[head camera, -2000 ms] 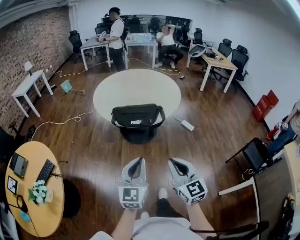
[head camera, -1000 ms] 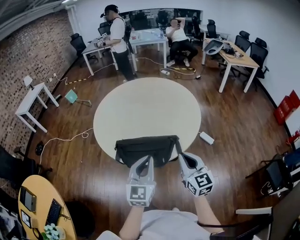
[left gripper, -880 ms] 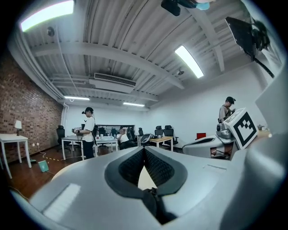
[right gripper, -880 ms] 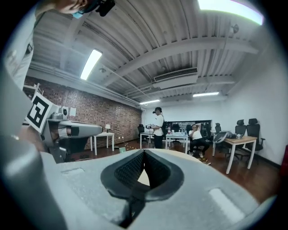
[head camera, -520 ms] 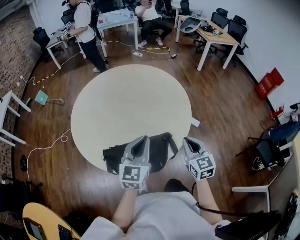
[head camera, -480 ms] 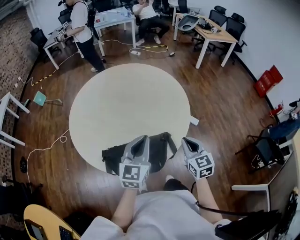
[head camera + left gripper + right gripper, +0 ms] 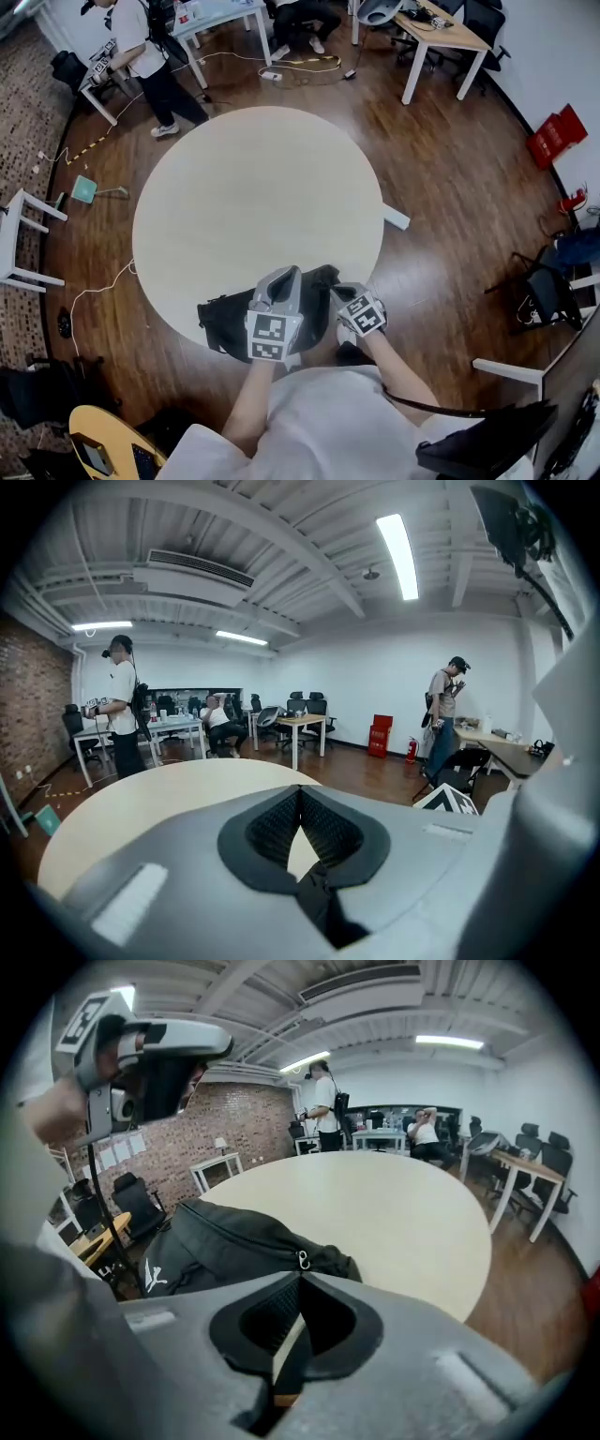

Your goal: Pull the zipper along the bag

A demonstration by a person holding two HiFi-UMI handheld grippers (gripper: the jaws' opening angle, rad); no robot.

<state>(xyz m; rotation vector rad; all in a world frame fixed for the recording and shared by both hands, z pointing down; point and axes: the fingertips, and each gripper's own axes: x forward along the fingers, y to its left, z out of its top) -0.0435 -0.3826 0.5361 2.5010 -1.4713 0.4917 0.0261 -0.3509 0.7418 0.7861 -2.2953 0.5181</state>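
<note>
A black bag [image 7: 225,319] lies at the near edge of the round beige table [image 7: 253,197], its white logo side facing me. The bag [image 7: 216,1241] fills the left of the right gripper view, with a small metal clip [image 7: 303,1260] on its near end. My left gripper [image 7: 286,274] hovers over the bag's middle, shut and empty. Its view looks across the tabletop [image 7: 141,799], and the bag is not in it. My right gripper [image 7: 339,293] is at the bag's right end, shut on nothing, just short of the clip. The left gripper [image 7: 141,1049] shows above the bag there.
A white block [image 7: 396,217] lies on the wooden floor right of the table. A person [image 7: 136,52] stands by desks at the far left, and another desk [image 7: 441,28] stands far right. Chairs [image 7: 544,291] are at the right, a cable [image 7: 98,291] at the left.
The view has closed in on the table. Both grippers have come over the bag, and the right one has swung left toward the bag's right end.
</note>
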